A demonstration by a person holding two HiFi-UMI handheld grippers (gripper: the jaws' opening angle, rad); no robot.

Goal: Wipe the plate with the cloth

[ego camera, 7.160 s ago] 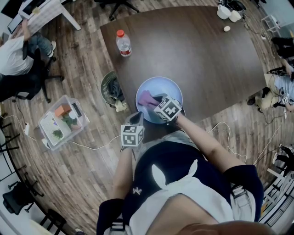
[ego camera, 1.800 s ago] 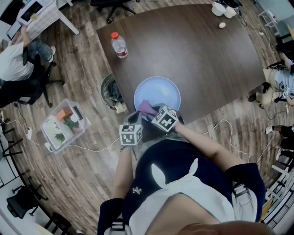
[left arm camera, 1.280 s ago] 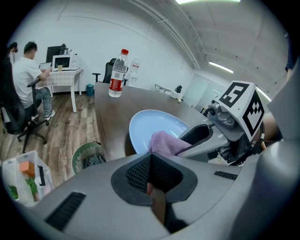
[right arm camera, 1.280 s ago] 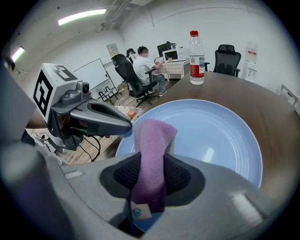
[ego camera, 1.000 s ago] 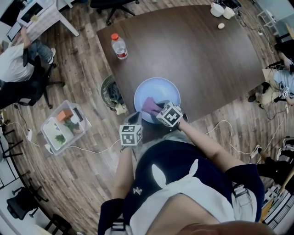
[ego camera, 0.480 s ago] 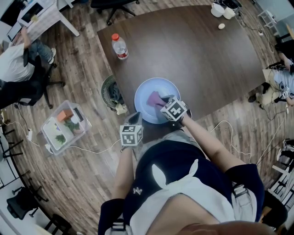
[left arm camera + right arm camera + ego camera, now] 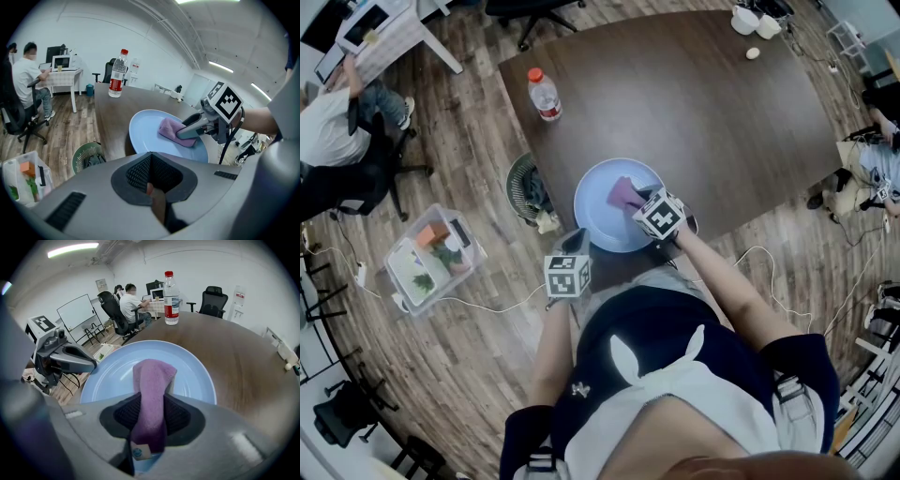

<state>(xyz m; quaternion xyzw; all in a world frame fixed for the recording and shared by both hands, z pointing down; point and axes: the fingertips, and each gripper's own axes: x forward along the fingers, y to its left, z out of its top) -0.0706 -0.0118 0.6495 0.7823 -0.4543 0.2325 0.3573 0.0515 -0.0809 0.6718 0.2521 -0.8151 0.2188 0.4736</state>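
At the far left of the worktop (image 7: 703, 103) a water bottle (image 7: 544, 92) stands well clear of the work. On the floor just left of the worktop sits a waste basket (image 7: 525, 183).

The left tongs (image 7: 151, 187) are pressed together with nothing between them. They hang off the near edge of the worktop, just near-left of the plate (image 7: 600, 211) and not touching it.

The pale blue plate lies flat close to that near edge. The purple cloth (image 7: 625, 192) rests on its right half. The right tongs (image 7: 150, 427) pinch one end of the cloth, and its free end lies folded forward on the plate's surface.

The wipe looks to be under way, with the left and near parts of the plate bare and probably not yet covered.

To do it well:
- Tip the right tongs low so the flat of the cloth drags on the plate, not the tips.
- Sweep in overlapping arcs leftward and round the rim.
- Press lightly, since nothing braces the plate and it lies near the edge, so a hard push toward the body could slide it off.
- Setting the left tongs against the near-left rim would steady it.
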